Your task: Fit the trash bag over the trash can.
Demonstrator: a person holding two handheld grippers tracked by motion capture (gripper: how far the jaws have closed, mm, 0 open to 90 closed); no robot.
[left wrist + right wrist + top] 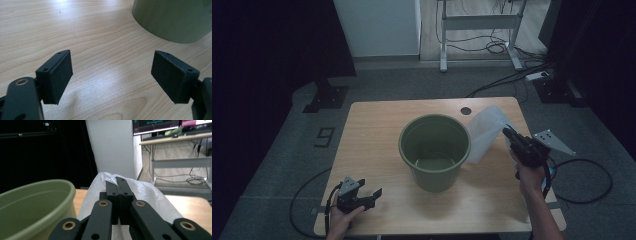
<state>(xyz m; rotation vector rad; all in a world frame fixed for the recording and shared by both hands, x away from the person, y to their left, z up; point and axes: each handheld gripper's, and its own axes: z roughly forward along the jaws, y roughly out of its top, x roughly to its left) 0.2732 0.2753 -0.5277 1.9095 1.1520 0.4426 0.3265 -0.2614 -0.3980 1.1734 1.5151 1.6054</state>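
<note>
While I hold both tools over the wooden table (372, 125), I record the following, nearest first. My left gripper (371, 196) sits low at the near left corner, held in my left hand (341, 216). Its jaws stand wide apart with nothing between them; the left gripper view shows bare wood grain in the gap and the pads (61, 78) clear of any object. The green bucket (434, 150) stands upright near the table's centre, well apart from that gripper, its lower wall showing at the upper right of the left gripper view. Its inside appears empty as far as I can see.

On the right side, my right hand (528, 176) holds the right gripper (508, 133) raised beside the bucket's rim. Its jaws are pressed together on a thin white plastic bag (484, 132), which hangs off the table between the gripper and the bucket, touching or just beside the bucket's right edge; I cannot tell which. Beyond the table, a desk frame (479, 22) and loose cables (497, 47) lie on the floor.
</note>
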